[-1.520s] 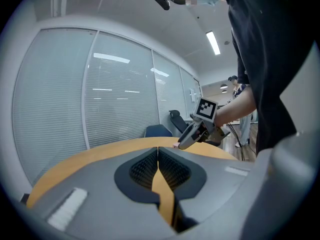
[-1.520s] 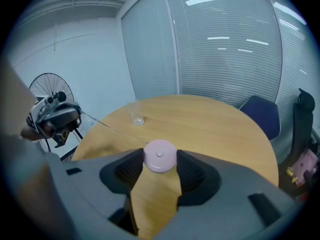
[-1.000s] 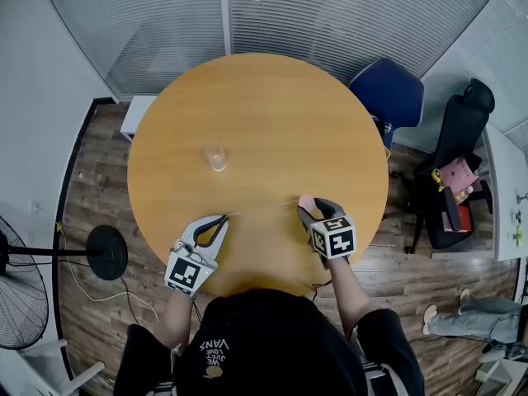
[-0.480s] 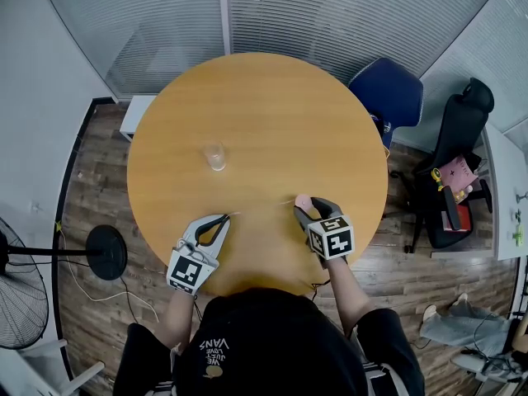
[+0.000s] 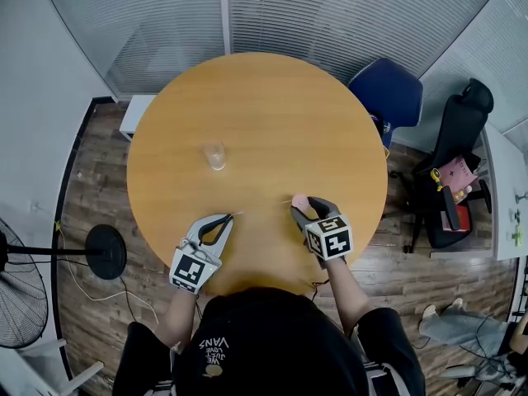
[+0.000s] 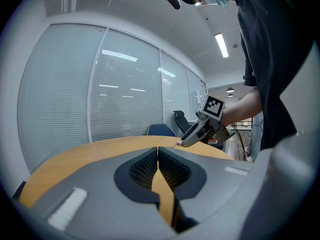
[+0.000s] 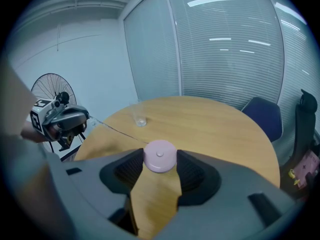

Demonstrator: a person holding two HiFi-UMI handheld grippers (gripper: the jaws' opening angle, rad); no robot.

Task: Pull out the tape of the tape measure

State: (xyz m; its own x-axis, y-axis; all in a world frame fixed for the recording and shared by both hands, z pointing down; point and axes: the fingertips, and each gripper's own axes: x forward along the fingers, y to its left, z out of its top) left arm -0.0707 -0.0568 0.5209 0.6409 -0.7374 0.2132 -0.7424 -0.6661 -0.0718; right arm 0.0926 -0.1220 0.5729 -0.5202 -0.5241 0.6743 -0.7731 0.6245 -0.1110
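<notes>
While a small clear glass [image 5: 215,156] stands alone on the round wooden table [image 5: 264,97], the left gripper [image 5: 228,218] sits near the table's front edge, jaws pressed together on the free end of the thin pale tape [image 5: 264,208]. The tape runs straight rightward to the round pink plastic tape measure case [image 5: 299,200], clamped between the jaws of the right gripper [image 5: 304,208]. The person's black shirt [image 5: 247,345] carries the print "VANS".

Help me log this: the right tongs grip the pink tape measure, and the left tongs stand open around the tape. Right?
No: the left tongs are shut on the tape, as the left gripper view shows. The right tongs grip the pink tape measure.
</notes>
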